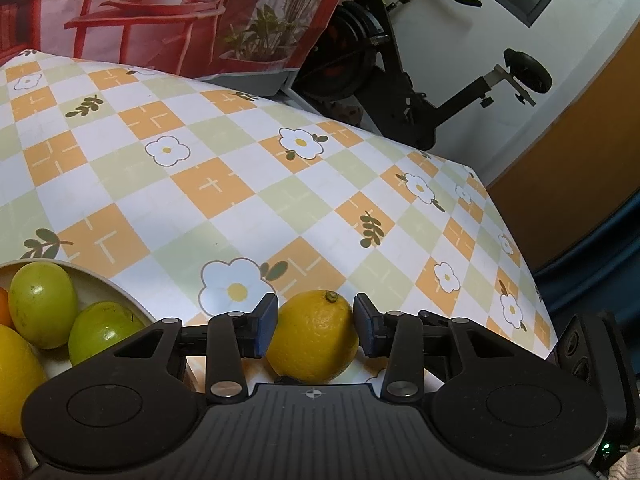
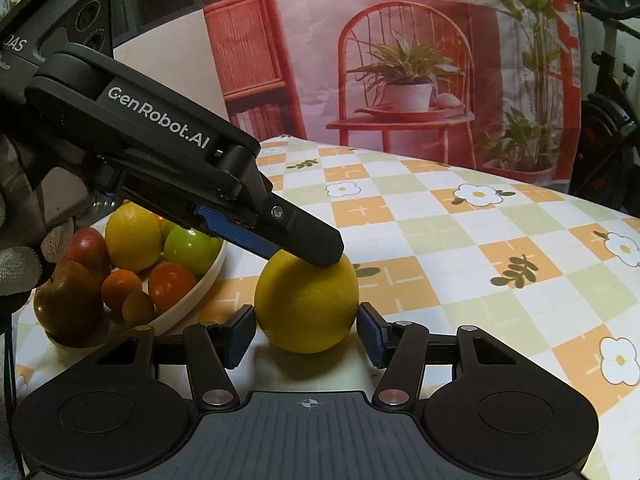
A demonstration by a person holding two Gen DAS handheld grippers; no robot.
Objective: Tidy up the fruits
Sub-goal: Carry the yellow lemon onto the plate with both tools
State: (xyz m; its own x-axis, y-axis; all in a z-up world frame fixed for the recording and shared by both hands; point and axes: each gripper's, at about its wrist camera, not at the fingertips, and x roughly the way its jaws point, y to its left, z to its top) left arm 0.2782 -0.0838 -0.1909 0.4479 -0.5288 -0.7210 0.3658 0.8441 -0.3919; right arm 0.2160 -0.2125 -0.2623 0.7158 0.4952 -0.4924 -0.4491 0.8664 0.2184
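A yellow lemon (image 1: 314, 336) lies on the checked tablecloth (image 1: 224, 200). My left gripper (image 1: 315, 326) is closed around it, both blue pads touching its sides. In the right wrist view the same lemon (image 2: 306, 308) sits between my right gripper's (image 2: 306, 330) spread pads, with a small gap on each side. The left gripper's finger (image 2: 296, 240) comes in from the upper left and rests on the lemon's top. A white plate (image 2: 192, 296) to the left holds lemons, green fruits, oranges and red apples.
The plate (image 1: 102, 280) with green fruit (image 1: 42, 310) lies at the left in the left wrist view. The table's far edge runs along a printed backdrop (image 2: 400, 60). An exercise bike (image 1: 400, 60) stands beyond the table's right corner.
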